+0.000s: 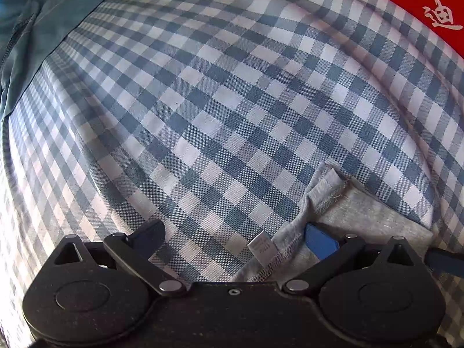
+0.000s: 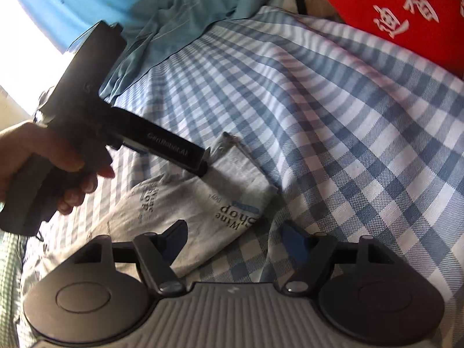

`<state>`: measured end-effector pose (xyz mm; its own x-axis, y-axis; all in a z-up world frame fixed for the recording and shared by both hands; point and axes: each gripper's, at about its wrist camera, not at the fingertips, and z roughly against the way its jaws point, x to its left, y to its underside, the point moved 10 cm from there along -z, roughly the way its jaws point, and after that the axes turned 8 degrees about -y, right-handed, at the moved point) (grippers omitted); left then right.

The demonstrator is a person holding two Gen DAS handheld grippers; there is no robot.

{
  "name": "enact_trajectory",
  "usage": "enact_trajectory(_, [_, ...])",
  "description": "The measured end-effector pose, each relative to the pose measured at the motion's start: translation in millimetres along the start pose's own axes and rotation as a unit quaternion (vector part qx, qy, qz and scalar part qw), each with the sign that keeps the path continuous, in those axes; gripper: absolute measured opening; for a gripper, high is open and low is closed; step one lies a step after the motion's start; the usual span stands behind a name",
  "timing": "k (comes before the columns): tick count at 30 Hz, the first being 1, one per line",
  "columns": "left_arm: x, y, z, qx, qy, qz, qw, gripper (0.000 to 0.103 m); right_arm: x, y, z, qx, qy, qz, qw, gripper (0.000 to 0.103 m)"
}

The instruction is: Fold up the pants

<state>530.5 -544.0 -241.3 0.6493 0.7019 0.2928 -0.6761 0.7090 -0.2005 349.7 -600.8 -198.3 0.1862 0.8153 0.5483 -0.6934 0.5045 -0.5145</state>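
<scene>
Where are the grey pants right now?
The grey pants lie on the checked sheet, low in the right wrist view, just ahead of the right gripper, with the left gripper at their far corner.

Blue-and-white checked bed sheet (image 1: 220, 92). Pale heather-grey pants (image 2: 208, 200), printed with dark lettering and a small blue patch; white label (image 1: 260, 246) at the grey hem. Teal-blue garment (image 2: 179, 20) with lighter seam lines, heaped at the far edge. Bright red cloth (image 2: 385, 8) bearing white characters. Black left claw (image 1: 235, 235) with blue pads; black right claw (image 2: 236, 239), grey ribbed body, blue pads.
</scene>
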Motion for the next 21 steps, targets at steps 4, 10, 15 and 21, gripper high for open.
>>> enact_trajectory(4, [9,-7,13,-0.002,0.008,0.034,0.9994,0.102,-4,-5,-2,-0.016,-0.002,-0.015,1.000,0.065])
enact_trajectory(10, [17,-17,39,-0.009,0.064,0.096,0.9933,0.100,4,1,5,-0.021,-0.010,-0.025,0.999,0.057])
enact_trajectory(15, [6,-14,42,0.002,0.088,0.089,0.9921,0.100,5,13,-5,-0.016,-0.011,-0.046,0.999,0.058])
enact_trajectory(21, [7,-4,40,0.032,0.108,0.117,0.9868,0.101,-10,-8,-15,-0.064,-0.035,-0.117,0.990,0.055])
